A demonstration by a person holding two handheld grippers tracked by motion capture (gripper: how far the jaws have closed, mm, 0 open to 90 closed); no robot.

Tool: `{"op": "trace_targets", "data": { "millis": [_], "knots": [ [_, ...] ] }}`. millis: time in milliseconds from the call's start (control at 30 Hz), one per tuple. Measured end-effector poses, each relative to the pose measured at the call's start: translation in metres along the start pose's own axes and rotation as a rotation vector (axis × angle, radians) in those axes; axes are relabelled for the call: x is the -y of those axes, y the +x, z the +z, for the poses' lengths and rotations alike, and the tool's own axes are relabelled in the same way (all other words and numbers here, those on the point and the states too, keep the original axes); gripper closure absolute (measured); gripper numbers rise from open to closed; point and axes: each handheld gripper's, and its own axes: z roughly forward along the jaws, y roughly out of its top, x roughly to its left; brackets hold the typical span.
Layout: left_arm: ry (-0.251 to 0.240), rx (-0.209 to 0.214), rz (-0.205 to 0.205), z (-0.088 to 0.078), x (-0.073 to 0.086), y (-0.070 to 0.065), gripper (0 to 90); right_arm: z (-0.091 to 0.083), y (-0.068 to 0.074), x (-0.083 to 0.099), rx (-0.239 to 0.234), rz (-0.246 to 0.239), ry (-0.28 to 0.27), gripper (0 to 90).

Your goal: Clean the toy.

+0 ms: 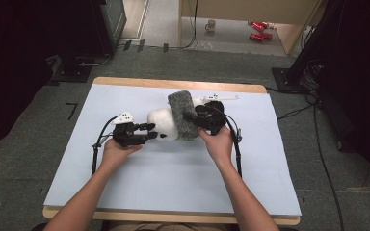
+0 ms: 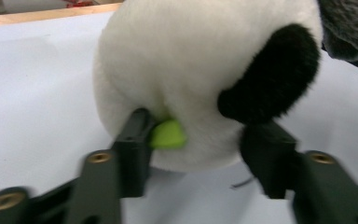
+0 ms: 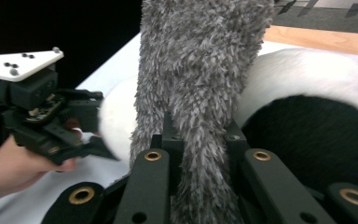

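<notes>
A white plush panda (image 1: 161, 122) lies mid-table with a grey fuzzy cloth (image 1: 183, 113) draped across it. My left gripper (image 1: 150, 132) reaches in from the left. In the left gripper view its jaws flank the lower part of the panda (image 2: 191, 70)'s head, touching the fur beside a small green piece (image 2: 168, 135) and under a black ear (image 2: 275, 74). My right gripper (image 1: 197, 120) sits at the cloth's right side. Seen up close, the right gripper (image 3: 200, 140) is shut on a hanging fold of the grey cloth (image 3: 200, 70), with the panda (image 3: 307, 79) behind.
A white sheet (image 1: 173, 178) covers the wooden table (image 1: 173, 83). On the floor beyond stand a mug (image 1: 211, 25) and red objects (image 1: 259, 30). Dark equipment stands flank the table at both back corners. Cables trail along the floor at the right.
</notes>
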Motion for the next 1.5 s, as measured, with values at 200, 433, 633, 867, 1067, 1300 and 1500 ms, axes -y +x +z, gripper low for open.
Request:
{"op": "trace_targets", "data": {
  "millis": [200,433,633,867,1067,1300,1500],
  "knots": [
    [0.011,-0.008,-0.092,-0.001,-0.004,-0.001,76.1,-0.007,0.018,0.004,-0.054,-0.038,0.003,78.9],
    [0.021,-0.03,-0.064,-0.001,-0.005,-0.004,79.9,0.011,0.028,0.015,-0.079,-0.073,0.046,78.8],
    [0.024,-0.034,-0.075,-0.002,-0.005,-0.004,84.1,0.014,0.032,0.017,-0.093,-0.07,0.023,78.7],
    [0.057,-0.046,-0.068,-0.002,-0.007,-0.006,87.9,0.032,0.043,0.027,-0.049,-0.149,0.042,77.1],
    [0.06,-0.055,-0.067,-0.002,-0.009,-0.006,88.3,0.032,0.023,0.033,0.022,-0.174,0.033,76.6],
    [0.067,-0.057,-0.047,-0.001,-0.012,-0.007,88.3,0.022,0.003,0.039,0.056,-0.157,0.044,77.6],
    [0.07,-0.057,-0.051,0.0,-0.015,-0.005,88.4,0.019,-0.006,0.045,0.099,-0.173,0.081,77.3]
  ]
}}
